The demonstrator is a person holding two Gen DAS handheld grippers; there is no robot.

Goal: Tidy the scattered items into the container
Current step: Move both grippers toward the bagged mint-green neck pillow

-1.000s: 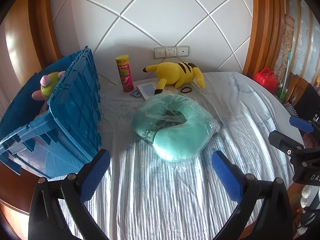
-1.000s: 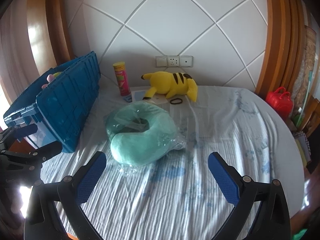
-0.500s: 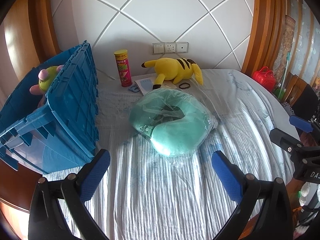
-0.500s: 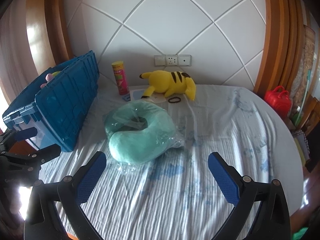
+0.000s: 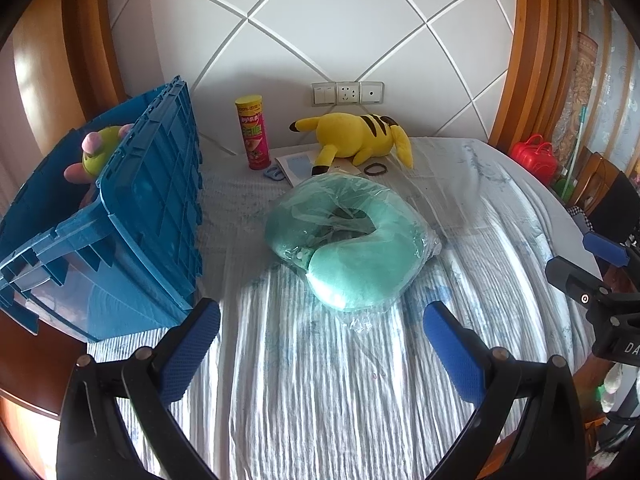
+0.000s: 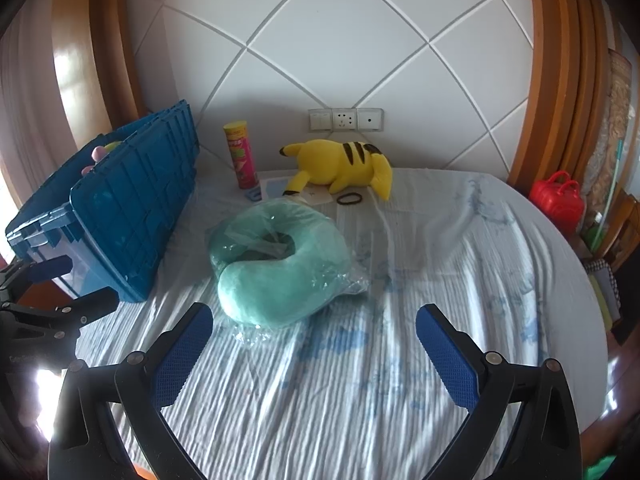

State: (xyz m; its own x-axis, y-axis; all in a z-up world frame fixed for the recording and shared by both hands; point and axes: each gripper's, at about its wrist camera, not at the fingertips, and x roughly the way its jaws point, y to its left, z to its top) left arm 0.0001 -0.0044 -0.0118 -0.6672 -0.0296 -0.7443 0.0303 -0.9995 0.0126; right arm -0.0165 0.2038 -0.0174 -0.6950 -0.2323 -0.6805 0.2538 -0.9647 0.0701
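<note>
White quilted wall panels with a row of wall sockets [image 5: 347, 93] back a round bench [image 5: 320, 380] covered in a pale striped cloth. At its left edge stands a blue crate [image 5: 132, 232] with its lid flaps open. The left wrist view looks down into it enough to show a green and pink soft toy [image 5: 100, 150] inside; from the right wrist view only the top of that toy [image 6: 105, 150] peeks over the rim.

Near the middle of the bench lies a mint green neck pillow [image 5: 352, 236] in a clear plastic bag, apart from the crate. Behind it, by the wall, a yellow plush toy [image 5: 354, 138] lies on its side, its foot on a booklet [image 5: 300, 164]. A black hair tie [image 5: 376, 169] lies just beside the plush, a tall snack can [image 5: 252, 132] stands upright to the left, and a small blue clip [image 5: 274, 174] rests near the can's base.

Both pairs of tongs hover over the near edge of the bench, spread wide and holding nothing. The left tongs [image 5: 320, 344] point at the pillow; the right tongs [image 6: 314, 350] point just right of it. Each camera catches the other tool at its frame edge. A red bag [image 6: 558, 200] sits off the bench at the far right.
</note>
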